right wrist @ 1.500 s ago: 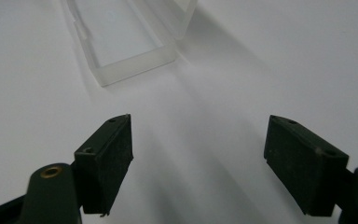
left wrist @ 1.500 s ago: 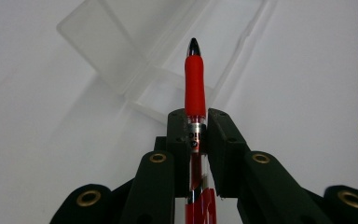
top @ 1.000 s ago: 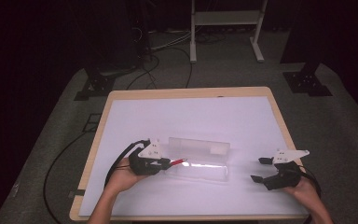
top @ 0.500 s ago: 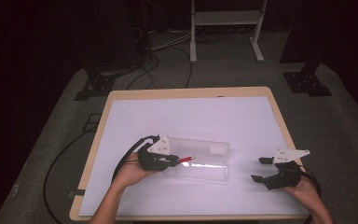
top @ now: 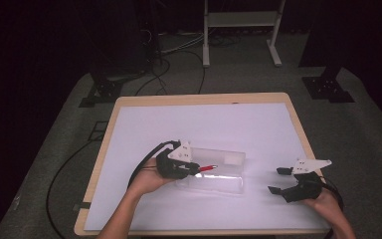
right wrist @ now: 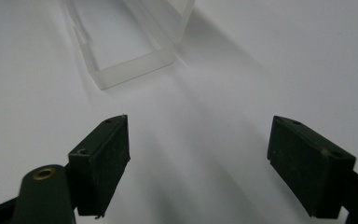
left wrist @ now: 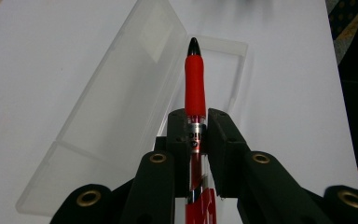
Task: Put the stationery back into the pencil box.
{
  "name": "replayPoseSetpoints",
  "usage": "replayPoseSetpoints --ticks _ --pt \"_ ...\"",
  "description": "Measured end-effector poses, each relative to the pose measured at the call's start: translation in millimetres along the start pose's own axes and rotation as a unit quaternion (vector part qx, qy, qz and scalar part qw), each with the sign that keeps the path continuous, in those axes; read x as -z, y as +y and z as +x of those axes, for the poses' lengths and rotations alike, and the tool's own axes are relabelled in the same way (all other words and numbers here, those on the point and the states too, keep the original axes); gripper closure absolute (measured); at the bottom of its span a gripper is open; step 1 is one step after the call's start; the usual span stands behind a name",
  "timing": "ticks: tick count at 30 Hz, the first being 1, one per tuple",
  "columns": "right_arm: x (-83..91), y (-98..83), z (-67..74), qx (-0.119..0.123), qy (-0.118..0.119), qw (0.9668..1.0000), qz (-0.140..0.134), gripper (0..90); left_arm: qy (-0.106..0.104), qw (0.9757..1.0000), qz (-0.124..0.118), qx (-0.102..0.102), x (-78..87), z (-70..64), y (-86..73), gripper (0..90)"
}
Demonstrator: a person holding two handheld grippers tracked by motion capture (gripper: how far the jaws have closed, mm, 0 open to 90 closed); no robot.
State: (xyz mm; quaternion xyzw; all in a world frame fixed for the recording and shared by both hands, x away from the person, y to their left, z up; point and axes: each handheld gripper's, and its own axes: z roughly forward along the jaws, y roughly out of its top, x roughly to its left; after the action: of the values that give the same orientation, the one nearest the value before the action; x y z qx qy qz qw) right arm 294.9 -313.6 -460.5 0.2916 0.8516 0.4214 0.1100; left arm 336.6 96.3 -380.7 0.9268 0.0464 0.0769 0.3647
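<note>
step: we carried red-grip pen (left wrist: 195, 88) over open clear plastic case (top: 219, 172) | left tongs (left wrist: 196, 133) pinching pen | right tongs (right wrist: 198, 158) spread, idle | next: we judged lowering pen into tray

Left tool (top: 199, 168) lies level with jaws clamped together; right tool (top: 280, 180) rests low, jaws spread wide.

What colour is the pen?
The pen is red with a black tip, seen best in the left gripper view.

The print on the pen's (left wrist: 195, 93) silver band is mostly hidden, unreadable.
</note>
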Motion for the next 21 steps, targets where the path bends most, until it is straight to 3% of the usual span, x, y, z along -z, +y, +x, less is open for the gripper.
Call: replayPoseSetpoints --ticks 11,21 --pt "1.1 0.1 0.1 0.001 0.0 1.0 -0.003 20.2 -0.008 0.9999 -0.001 -0.011 -11.7 5.6 16.4 79.4" --pt "2.2 -0.4 -0.8 0.0 -0.001 1.0 -0.003 19.9 -0.016 0.9998 -0.002 -0.009 -25.4 9.9 21.0 79.4"
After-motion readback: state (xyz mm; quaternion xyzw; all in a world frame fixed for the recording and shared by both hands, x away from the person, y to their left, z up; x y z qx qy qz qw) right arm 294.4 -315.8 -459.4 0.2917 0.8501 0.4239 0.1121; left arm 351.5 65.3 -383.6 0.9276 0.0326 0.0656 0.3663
